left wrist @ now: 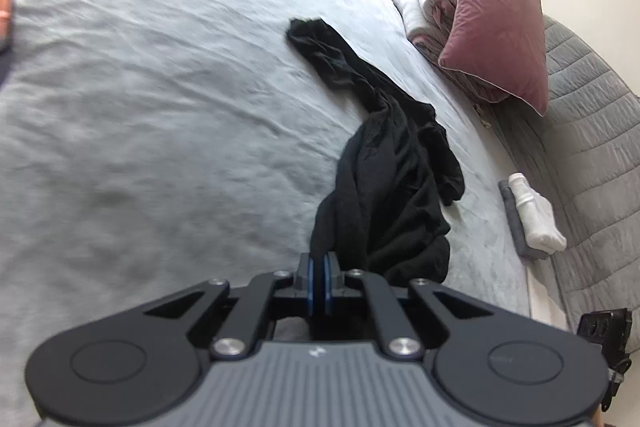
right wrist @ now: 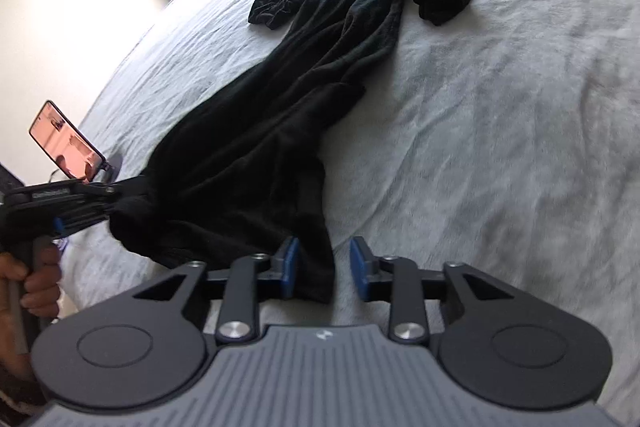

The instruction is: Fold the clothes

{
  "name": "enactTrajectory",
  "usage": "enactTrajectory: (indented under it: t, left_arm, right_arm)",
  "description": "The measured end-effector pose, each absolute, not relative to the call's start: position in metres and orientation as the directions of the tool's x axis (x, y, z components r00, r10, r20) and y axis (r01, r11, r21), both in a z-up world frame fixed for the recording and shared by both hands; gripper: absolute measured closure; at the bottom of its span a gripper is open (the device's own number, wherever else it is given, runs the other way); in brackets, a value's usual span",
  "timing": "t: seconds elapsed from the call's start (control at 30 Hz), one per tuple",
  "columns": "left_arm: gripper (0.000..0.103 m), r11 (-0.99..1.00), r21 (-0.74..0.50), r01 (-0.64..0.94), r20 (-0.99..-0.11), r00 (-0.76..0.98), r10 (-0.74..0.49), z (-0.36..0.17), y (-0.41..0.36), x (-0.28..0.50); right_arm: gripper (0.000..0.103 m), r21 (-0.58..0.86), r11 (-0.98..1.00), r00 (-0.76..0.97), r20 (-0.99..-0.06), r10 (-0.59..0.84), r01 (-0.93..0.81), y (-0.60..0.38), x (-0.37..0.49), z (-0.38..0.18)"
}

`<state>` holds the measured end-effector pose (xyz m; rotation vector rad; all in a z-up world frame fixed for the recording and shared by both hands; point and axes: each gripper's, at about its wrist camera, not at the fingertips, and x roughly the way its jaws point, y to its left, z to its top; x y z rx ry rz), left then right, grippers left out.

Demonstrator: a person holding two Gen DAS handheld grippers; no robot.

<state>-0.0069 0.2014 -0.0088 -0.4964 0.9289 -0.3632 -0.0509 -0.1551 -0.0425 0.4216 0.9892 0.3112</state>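
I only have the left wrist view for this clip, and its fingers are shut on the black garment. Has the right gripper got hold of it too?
Observer: Not yet. The right gripper is open. A corner of the black garment lies between its fingers, but the pads are not pressing on it.
Operator: Is there anything near the left gripper that I can't see?
Observer: A phone is propped on a stand on the bed, right beside the left gripper, with its screen lit.
Operator: How is the left one being held?
Observer: A person's hand is wrapped around its handle, at the left edge of the right wrist view.
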Motion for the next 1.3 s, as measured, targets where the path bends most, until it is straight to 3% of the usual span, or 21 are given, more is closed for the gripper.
enactTrajectory:
  t: [0.13,0.33,0.37,0.43,0.47,0.6,0.73,0.87,0.93,0.97,1.0,1.1,1.2,1.3]
  left_arm:
    - [0.103,0.884,-0.459,0.089,-0.694,0.586,-0.419,0.002,0.211,-0.019]
    - [0.099,0.919,-0.393,0.033,-0.756,0.558,-0.343,0.001,0.234,-0.031]
    - [0.094,0.905,-0.424,0.028,-0.746,0.556,-0.366,0.001,0.239,-0.033]
    - [0.068,0.875,-0.484,0.019,-0.723,0.554,-0.413,0.001,0.249,-0.037]
    - [0.061,0.857,-0.515,0.016,-0.706,0.559,-0.435,0.001,0.251,-0.038]
    - [0.050,0.831,-0.553,0.056,-0.666,0.570,-0.481,0.007,0.236,-0.041]
    - [0.033,0.897,-0.425,0.120,-0.706,0.576,-0.411,0.010,0.191,-0.041]
    - [0.038,0.953,-0.267,0.146,-0.760,0.576,-0.301,-0.003,0.152,-0.035]
    - [0.054,0.979,-0.176,0.103,-0.779,0.593,-0.203,-0.009,0.149,-0.032]
    - [0.056,0.985,-0.153,0.073,-0.781,0.602,-0.166,-0.011,0.153,-0.030]
    - [0.061,0.985,-0.165,0.046,-0.780,0.605,-0.159,-0.013,0.161,-0.031]
    - [0.082,0.979,-0.199,-0.034,-0.780,0.611,-0.138,-0.018,0.188,-0.031]
    - [0.086,0.970,-0.230,-0.082,-0.787,0.602,-0.135,-0.017,0.210,-0.035]
    - [0.092,0.977,-0.174,-0.125,-0.800,0.596,-0.066,-0.009,0.220,-0.042]
  right_arm:
    - [0.074,0.460,0.886,0.533,-0.737,0.417,-0.057,-0.146,-0.059,-0.041]
    - [0.071,0.449,0.893,0.554,-0.733,0.395,-0.043,-0.138,-0.068,-0.040]
    - [0.071,0.447,0.894,0.560,-0.731,0.391,-0.041,-0.137,-0.070,-0.040]
    - [0.071,0.445,0.895,0.573,-0.725,0.383,-0.034,-0.135,-0.073,-0.042]
    - [0.071,0.449,0.893,0.579,-0.722,0.380,-0.027,-0.135,-0.074,-0.043]
    - [0.071,0.456,0.890,0.602,-0.707,0.371,-0.012,-0.132,-0.077,-0.046]
    - [0.071,0.451,0.893,0.621,-0.698,0.357,-0.005,-0.127,-0.077,-0.048]
    - [0.071,0.411,0.911,0.648,-0.687,0.330,-0.029,-0.117,-0.076,-0.051]
    - [0.078,0.360,0.932,0.660,-0.689,0.301,-0.049,-0.111,-0.077,-0.051]
    - [0.090,0.325,0.944,0.665,-0.692,0.280,-0.059,-0.109,-0.078,-0.051]
    - [0.095,0.289,0.955,0.670,-0.695,0.259,-0.069,-0.107,-0.079,-0.051]
    - [0.099,0.275,0.956,0.674,-0.689,0.266,-0.097,-0.111,-0.084,-0.049]
    - [0.099,0.309,0.949,0.667,-0.693,0.272,-0.066,-0.123,-0.090,-0.047]
    - [0.099,0.326,0.944,0.656,-0.703,0.276,-0.049,-0.135,-0.097,-0.040]
